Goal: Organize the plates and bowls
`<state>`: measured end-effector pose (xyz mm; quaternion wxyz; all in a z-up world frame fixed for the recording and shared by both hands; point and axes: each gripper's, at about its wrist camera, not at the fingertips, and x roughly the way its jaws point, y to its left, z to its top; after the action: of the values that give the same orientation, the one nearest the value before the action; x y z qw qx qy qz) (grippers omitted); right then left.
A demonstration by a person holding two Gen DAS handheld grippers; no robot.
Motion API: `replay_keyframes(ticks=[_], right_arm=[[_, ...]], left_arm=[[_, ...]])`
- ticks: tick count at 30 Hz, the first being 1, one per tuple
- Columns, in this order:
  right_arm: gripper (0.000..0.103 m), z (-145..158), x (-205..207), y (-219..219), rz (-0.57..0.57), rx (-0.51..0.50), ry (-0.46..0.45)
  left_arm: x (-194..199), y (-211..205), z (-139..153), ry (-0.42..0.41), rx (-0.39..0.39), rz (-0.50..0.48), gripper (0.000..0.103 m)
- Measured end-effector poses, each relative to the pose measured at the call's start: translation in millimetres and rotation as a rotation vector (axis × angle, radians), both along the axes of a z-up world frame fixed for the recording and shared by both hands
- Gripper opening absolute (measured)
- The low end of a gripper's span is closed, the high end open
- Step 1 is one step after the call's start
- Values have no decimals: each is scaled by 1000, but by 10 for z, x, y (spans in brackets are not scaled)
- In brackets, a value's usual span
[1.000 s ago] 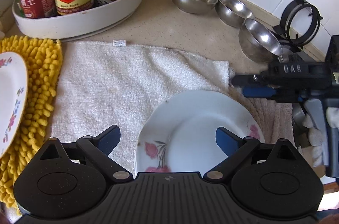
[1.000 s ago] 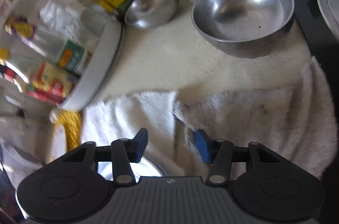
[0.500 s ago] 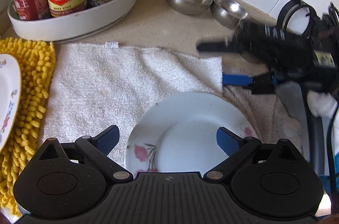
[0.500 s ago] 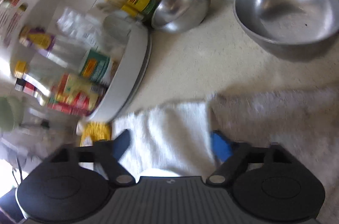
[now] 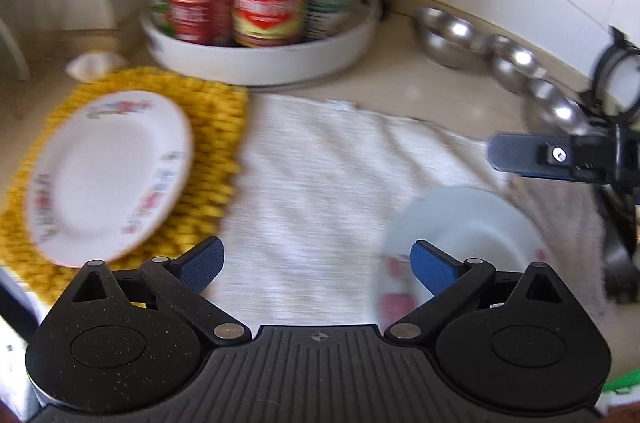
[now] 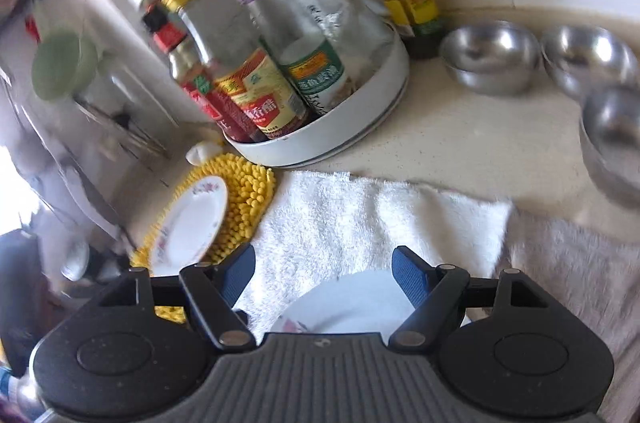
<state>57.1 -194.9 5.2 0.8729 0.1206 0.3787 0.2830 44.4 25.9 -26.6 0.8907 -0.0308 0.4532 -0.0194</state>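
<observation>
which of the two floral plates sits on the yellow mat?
The oval plate, at the left, on the yellow mat. The round plate lies on the white towel instead, nearer both grippers.

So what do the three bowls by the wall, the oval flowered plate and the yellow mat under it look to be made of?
Bowls: apparently stainless steel, polished; they show bright mirror-like glints and grey reflections.
Oval plate: probably glazed ceramic or porcelain, glossy white with a printed flower rim; melamine cannot be ruled out.
Yellow mat: looks like chenille microfibre, covered in soft nubby tufts.
</observation>
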Motion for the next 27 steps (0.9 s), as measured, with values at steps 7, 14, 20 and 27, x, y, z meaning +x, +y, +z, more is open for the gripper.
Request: replay_keyframes(ticks=[7, 14, 20, 27], right_arm=[[94, 44, -33, 746, 127, -134, -59], [94, 21, 158, 1411, 191, -178, -45], [94, 1, 281, 1775, 201, -237, -64], [94, -119, 445, 2110, 206, -317, -43]], left_arm=[[3, 639, 146, -30, 49, 124, 103], [74, 1263, 133, -9, 92, 214, 103], [200, 1502, 64, 11, 116, 218, 103], [360, 1691, -85, 39, 102, 220, 103]])
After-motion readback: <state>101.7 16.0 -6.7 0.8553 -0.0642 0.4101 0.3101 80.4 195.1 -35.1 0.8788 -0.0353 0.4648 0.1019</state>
